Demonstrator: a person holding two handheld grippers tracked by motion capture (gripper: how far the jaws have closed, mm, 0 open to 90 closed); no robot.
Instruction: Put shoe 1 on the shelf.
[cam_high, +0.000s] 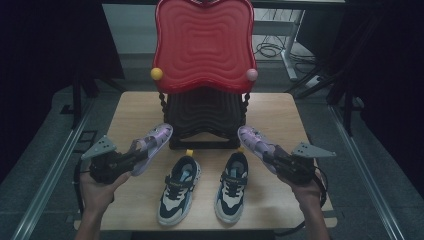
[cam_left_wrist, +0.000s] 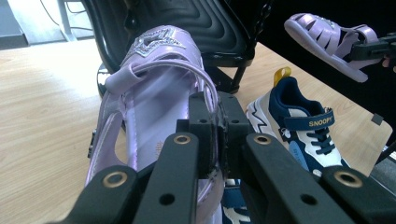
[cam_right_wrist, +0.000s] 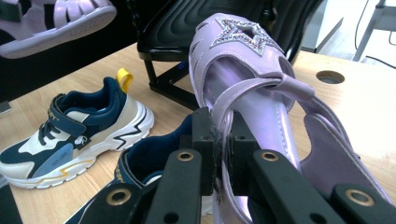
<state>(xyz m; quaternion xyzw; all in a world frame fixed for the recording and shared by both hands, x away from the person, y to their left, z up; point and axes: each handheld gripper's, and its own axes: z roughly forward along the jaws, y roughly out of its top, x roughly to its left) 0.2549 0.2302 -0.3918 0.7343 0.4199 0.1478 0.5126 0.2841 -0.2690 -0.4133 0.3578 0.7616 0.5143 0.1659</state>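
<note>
A: Why is each gripper carrying a sandal by its edge like that?

B: I'm guessing the rack is the goal. The left gripper (cam_high: 131, 159) is pinching the side wall of the left purple sandal (cam_high: 151, 145), and in the left gripper view its jaws are pressing together on that thin edge, so the shoe is hanging out ahead of them, toe forward. The right gripper (cam_high: 276, 159) is doing the same with the right purple sandal (cam_high: 256, 141).

A: And both are pointing at the same spot?

B: Yes, both toes are aiming inward at the black lower shelf (cam_high: 205, 122) of the shoe rack, under its red top shelf (cam_high: 204, 42) (the one with a yellow and a pink knob at the corners). Holding by the edge is probably keeping the soles free to slide onto the shelf.

A: How are the hands sitting?

B: The left hand (cam_high: 97, 187) and right hand (cam_high: 307, 192) are coming in low from the near edge, forearms angling outward, grippers converging. Both sandals are hanging above the wooden table (cam_high: 125, 107), just beside the rack's front corners.

A: And the sneakers?

B: The pair of navy sneakers (cam_high: 180, 190) is standing between the grippers, untouched.
</note>
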